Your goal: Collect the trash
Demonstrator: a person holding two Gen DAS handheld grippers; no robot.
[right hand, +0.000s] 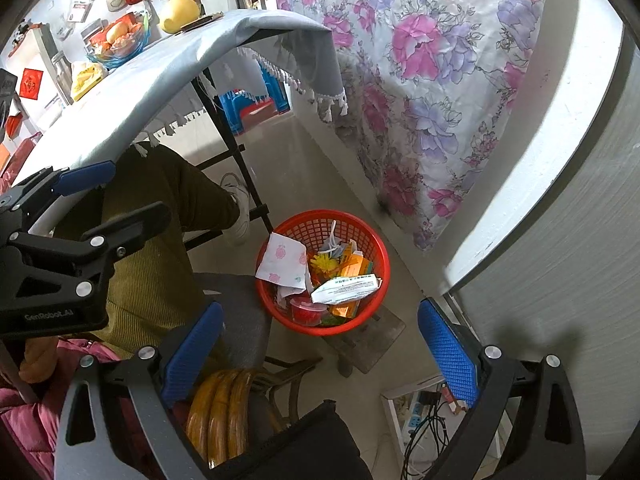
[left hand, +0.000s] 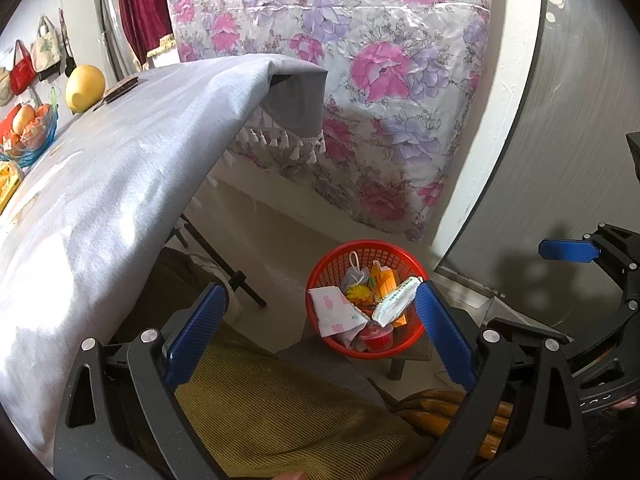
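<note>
A red plastic basket (left hand: 412,258) stands on a low stool on the floor, right of the table; it also shows in the right wrist view (right hand: 352,222). It holds trash: a white tissue with pink prints (left hand: 334,310), a white wrapper (left hand: 394,300), orange packets and a red cup (left hand: 378,338). My left gripper (left hand: 320,320) is open and empty above the person's lap, left of the basket. My right gripper (right hand: 320,344) is open and empty above the basket's near side. The right gripper also shows in the left wrist view (left hand: 572,250).
A table with a grey tasselled cloth (left hand: 120,168) stands to the left, with a yellow pomelo (left hand: 85,88) and a glass fruit bowl (left hand: 28,132). A floral-covered mattress (left hand: 360,60) leans at the back. A wall corner (left hand: 500,140) stands to the right. Cables lie on the floor (right hand: 424,420).
</note>
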